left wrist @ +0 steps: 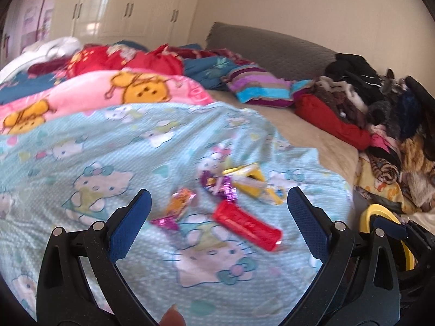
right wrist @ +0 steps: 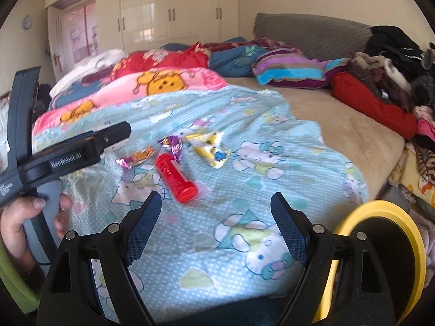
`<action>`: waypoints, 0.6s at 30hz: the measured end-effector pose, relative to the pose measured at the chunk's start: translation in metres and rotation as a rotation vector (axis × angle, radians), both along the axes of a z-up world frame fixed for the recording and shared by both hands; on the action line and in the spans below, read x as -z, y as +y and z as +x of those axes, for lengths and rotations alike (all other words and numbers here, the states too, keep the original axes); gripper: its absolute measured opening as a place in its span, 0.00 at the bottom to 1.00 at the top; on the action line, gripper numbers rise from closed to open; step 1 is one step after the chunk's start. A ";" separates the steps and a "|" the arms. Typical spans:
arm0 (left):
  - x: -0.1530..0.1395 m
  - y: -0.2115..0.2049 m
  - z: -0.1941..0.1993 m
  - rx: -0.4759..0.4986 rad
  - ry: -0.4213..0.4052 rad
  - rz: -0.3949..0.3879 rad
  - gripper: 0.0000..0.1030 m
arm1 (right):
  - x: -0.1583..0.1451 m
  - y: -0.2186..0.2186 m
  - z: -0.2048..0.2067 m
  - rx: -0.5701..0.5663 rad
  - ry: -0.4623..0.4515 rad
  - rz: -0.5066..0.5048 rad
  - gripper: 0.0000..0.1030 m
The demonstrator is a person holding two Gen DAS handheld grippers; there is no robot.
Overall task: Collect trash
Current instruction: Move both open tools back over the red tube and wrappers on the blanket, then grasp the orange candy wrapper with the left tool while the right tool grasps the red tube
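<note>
On the bed, a light blue cartoon-cat blanket [right wrist: 244, 190] carries the trash. Taking the red tube [right wrist: 176, 178] as the landmark: to its left lies an orange foil wrapper [right wrist: 138, 157], just behind it a purple foil wrapper [right wrist: 172, 143], and behind and to its right a crumpled yellow-and-white packet [right wrist: 210, 146]. The left claw [left wrist: 218, 212] hangs just in front of the tube, jaws apart, nothing between them. The right claw [right wrist: 216, 217] is likewise in front of the tube, jaws wide and empty. To the tube's right, beside the bed, stands a yellow-rimmed bin [right wrist: 386, 217].
</note>
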State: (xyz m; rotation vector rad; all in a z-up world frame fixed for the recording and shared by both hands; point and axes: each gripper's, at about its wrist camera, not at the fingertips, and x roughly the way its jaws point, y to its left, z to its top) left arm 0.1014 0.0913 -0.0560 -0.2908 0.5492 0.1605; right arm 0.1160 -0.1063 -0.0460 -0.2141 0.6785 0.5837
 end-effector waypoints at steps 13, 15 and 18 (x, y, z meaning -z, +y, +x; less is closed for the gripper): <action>0.038 0.046 -0.001 -0.066 0.066 -0.114 0.78 | 0.038 0.052 0.040 -0.046 0.103 -0.034 0.72; 0.042 0.050 0.000 -0.071 0.075 -0.129 0.74 | 0.045 0.060 0.045 -0.055 0.109 -0.054 0.70; 0.048 0.055 0.001 -0.079 0.085 -0.153 0.68 | 0.053 0.070 0.050 -0.075 0.119 -0.072 0.69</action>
